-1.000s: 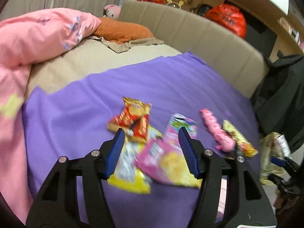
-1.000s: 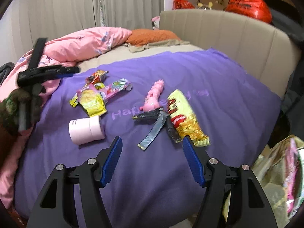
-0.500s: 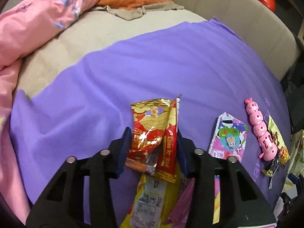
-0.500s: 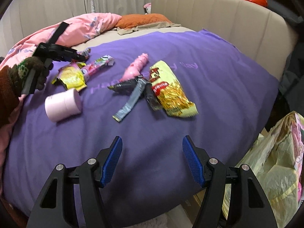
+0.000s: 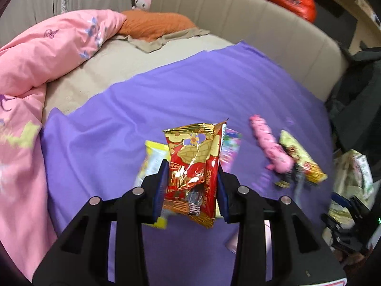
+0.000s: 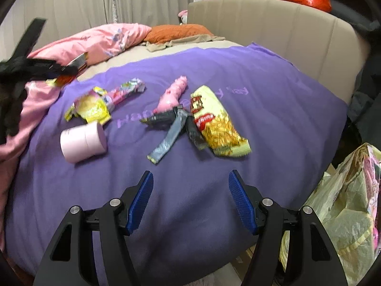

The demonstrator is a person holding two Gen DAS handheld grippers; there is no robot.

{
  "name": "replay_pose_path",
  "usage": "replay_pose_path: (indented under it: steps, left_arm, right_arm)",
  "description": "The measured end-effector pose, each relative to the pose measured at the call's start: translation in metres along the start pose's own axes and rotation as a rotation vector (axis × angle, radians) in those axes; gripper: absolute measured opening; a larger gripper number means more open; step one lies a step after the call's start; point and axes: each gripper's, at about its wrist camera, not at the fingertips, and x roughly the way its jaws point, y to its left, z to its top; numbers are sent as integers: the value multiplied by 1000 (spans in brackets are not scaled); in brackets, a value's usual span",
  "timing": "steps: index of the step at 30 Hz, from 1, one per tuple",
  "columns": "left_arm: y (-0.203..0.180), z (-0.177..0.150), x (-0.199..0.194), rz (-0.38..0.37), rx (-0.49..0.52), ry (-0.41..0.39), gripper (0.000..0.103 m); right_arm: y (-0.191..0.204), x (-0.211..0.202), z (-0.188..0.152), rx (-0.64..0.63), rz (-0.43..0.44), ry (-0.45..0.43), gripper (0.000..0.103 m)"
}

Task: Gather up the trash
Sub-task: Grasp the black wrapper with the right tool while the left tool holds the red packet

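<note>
Your left gripper [image 5: 190, 188] is closing on the crinkled red-and-gold foil snack packet [image 5: 194, 166] — the blue pads press both its edges, and it stands upright between them, raised off the purple bedspread [image 5: 166, 90]. A second ago that packet lay flat among the other wrappers and the jaws stood wide around the pile; now the yellow plastic wrapper [image 5: 152, 157] shows behind the packet. Your right gripper [image 6: 190, 200] hangs with its jaws apart, nothing between them, over bare purple cloth near the bed's edge. Beyond it lie the yellow crisp bag [image 6: 216, 121], grey foil strips [image 6: 171, 131] and pale pink paper roll [image 6: 82, 141] — the yellowish plastic trash bag [image 6: 343, 205] gapes just off the bed's right corner.
</note>
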Motion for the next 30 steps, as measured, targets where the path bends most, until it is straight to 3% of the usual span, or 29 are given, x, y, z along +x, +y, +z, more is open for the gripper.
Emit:
replay_pose_path:
  steps: [6,9,13,17,24,25,26,30]
  left_arm:
    - [-33,-26,-27,-83,-2,-37,35]
    - [-39,-44,-33,-119,-33,-74,35]
    - [-46,-56,-20,-153,-21,-23,35]
    - [-45,-59,-15,-158,-14,-23,35]
    - [-39,-63,-7,-161,-10,-3,35]
    - [-40,-63,-7,-162,-10,-2,35]
    - [-40,-64,-7,-162,-11,-1,35]
    - [-45,-65,-10,-147,5,-13,35]
  right_arm:
    - [3,6,19,19,88,-22,62]
    - [9,12,26,1,68,-36,62]
    - [15,29,42,-62,69,-29,56]
    - [15,52,55,-110,38,-16,55]
    - [7,87,70,-78,32,40,43]
    - [8,91,70,-82,40,56,34]
    - [9,93,69,-88,49,77,31]
    - [10,80,63,-85,63,58,23]
